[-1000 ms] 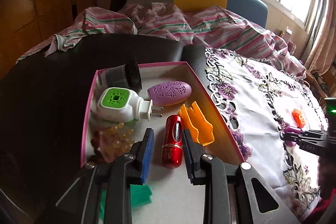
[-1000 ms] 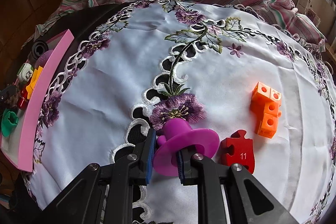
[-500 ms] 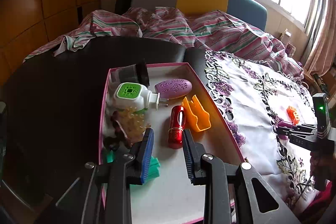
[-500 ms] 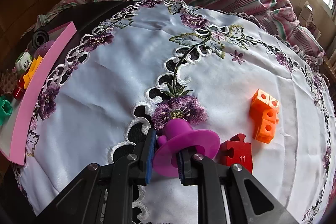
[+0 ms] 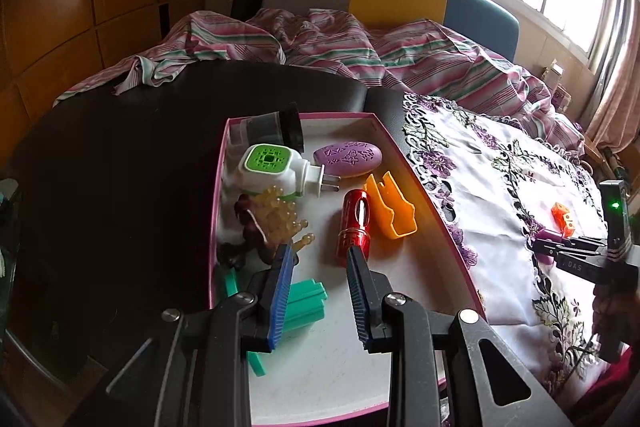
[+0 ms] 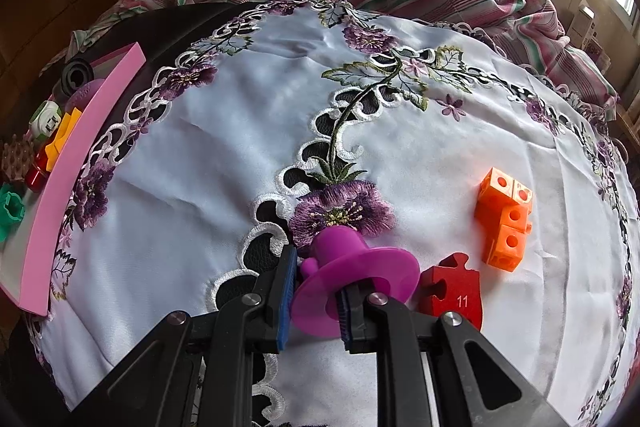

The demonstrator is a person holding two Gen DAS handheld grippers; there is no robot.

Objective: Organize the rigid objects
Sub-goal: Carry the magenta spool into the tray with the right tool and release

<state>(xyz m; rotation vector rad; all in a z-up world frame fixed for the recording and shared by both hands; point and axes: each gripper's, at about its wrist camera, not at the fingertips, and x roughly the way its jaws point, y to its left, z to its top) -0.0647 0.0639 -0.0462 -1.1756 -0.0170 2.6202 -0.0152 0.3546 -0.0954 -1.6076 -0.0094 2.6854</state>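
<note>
Over on the embroidered white tablecloth [image 6: 248,147], my right gripper [image 6: 316,291] pinches the purple plastic flanged spool [image 6: 352,279]; orange cube cluster [image 6: 505,219] and red puzzle piece [image 6: 452,291] remain, while my left gripper [image 5: 318,291], jaws together and empty, hovers over the half-filled pink-rimmed tray [image 5: 432,211].

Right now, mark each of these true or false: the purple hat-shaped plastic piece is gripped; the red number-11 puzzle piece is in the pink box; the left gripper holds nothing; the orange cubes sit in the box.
1. The right gripper is shut on the purple hat-shaped plastic piece. True.
2. The red number-11 puzzle piece lies in the pink-walled box. False: it lies on the embroidered white cloth.
3. The left gripper holds nothing. True.
4. The orange linked cubes sit in the box. False: they stand on the cloth.
</note>
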